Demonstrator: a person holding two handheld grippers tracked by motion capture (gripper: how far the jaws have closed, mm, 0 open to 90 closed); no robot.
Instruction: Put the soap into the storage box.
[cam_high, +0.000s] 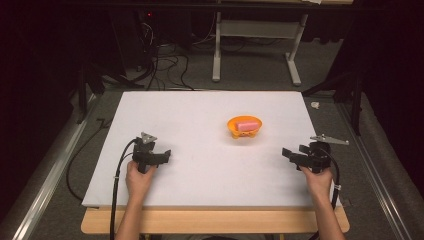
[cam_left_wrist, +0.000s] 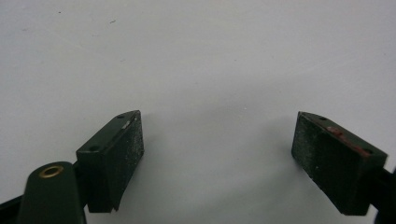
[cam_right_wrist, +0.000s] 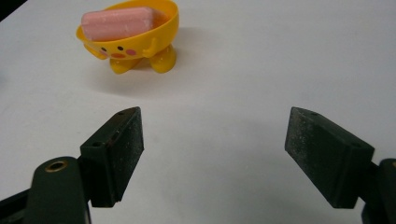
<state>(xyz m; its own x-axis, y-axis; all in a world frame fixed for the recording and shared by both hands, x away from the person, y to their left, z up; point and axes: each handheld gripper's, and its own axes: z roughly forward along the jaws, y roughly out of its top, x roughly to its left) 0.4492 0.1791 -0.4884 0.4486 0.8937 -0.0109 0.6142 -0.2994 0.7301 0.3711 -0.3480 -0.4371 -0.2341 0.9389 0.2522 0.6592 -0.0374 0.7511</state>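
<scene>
Start pose: left gripper (cam_high: 167, 154) and right gripper (cam_high: 291, 151) both released, empty, flanking yellow chick bowl (cam_high: 244, 129) holding pink soap bar (cam_high: 246, 125) on white surface (cam_high: 200, 175). Likely next: right reaches bowl.

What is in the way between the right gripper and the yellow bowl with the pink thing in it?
Nothing visible. The right gripper is open, and bare white table lies between it and the yellow bowl holding the pink block.
</scene>
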